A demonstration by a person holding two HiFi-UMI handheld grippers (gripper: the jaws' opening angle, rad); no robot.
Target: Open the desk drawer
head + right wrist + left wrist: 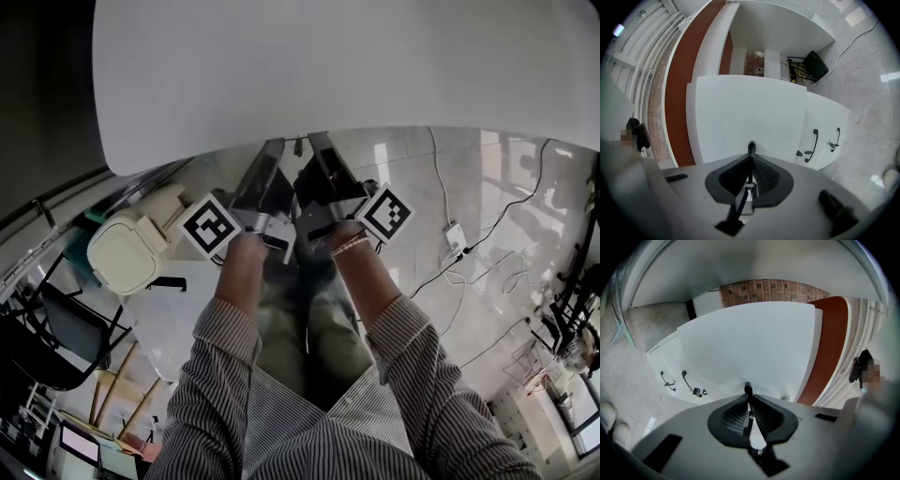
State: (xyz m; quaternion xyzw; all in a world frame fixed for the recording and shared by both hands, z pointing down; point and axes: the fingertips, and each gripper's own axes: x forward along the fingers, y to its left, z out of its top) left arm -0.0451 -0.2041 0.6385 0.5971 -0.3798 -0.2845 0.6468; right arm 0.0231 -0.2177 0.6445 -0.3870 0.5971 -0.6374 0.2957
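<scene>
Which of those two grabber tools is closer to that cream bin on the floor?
Left. In the head view the left gripper is just right of the cream bin; the right gripper lies beyond it, farther right.

I am holding my left hand-held gripper (pixel 273 148) and right hand-held gripper (pixel 317 142) just beside each other, both pointing under the desk's (pixel 328 66) near edge. The drawers (pixel 825 126) are sitting below the desk top. Cables (pixel 469 253) are lying on the floor (pixel 403 178) to my right, and a chair (pixel 56 328) is standing to my left.
</scene>
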